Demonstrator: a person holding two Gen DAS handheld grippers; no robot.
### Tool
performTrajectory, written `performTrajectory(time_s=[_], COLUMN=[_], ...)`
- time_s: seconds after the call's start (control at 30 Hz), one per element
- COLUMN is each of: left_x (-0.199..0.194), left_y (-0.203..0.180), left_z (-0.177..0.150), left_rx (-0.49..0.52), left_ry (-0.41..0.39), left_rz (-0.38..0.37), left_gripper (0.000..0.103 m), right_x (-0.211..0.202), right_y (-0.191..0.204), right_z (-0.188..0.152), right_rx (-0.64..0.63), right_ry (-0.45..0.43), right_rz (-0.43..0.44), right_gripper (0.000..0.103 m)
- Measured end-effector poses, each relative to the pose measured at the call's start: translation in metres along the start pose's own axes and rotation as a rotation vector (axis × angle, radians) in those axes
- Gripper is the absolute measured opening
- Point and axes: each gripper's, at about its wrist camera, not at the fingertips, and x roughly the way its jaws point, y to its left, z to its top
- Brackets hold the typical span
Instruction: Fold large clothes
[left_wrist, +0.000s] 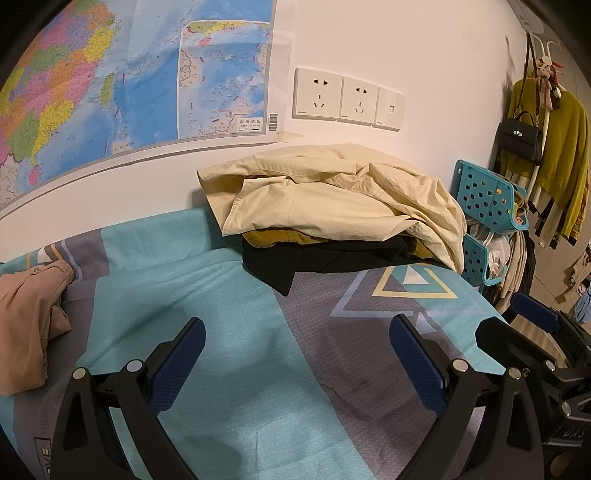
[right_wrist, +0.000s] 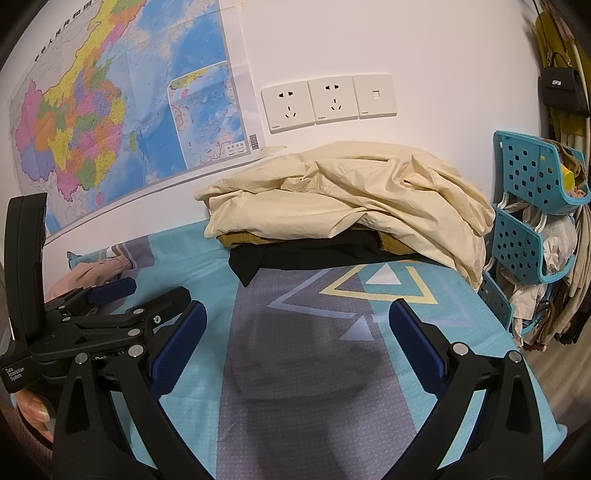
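A cream garment (left_wrist: 332, 192) lies crumpled on top of a pile against the wall, over a mustard piece (left_wrist: 273, 236) and a black one (left_wrist: 325, 258); the pile shows in the right wrist view too (right_wrist: 347, 199). A tan garment (left_wrist: 26, 317) lies at the left of the bed, seen pinkish in the right wrist view (right_wrist: 96, 273). My left gripper (left_wrist: 297, 350) is open and empty above the patterned bedsheet (left_wrist: 221, 295). My right gripper (right_wrist: 297, 339) is open and empty, just right of the left one, which shows at its left (right_wrist: 144, 295).
A teal stacked basket rack (right_wrist: 532, 206) with clutter stands at the bed's right edge. A coat stand with a mustard sweater (left_wrist: 561, 155) and black handbag (left_wrist: 519, 138) is beyond. A map (left_wrist: 92, 92) and wall sockets (left_wrist: 347, 99) are behind the pile.
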Motion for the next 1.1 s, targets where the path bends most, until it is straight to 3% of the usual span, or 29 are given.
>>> performTrajectory(time_s=[0.7, 0.9, 1.1], left_x=[0.016, 0.038, 0.070], left_y=[0.004, 0.011, 0.027], left_z=[0.010, 0.021, 0.035], left_rx=[-0.019, -0.038, -0.093], left_ry=[0.028, 0.054, 0.100], left_rz=[-0.005, 0.016, 0.034], left_gripper=[0.096, 0.096, 0.096], right_x=[0.010, 0.040, 0.115], right_y=[-0.006, -0.001, 0.013], right_z=[0.019, 0.051, 0.103], right_rx=[-0.058, -0.225, -0.455], right_ry=[-0.018, -0.019, -0.001], right_rz=[0.001, -0.025, -0.080], right_gripper=[0.098, 0.098, 0.097])
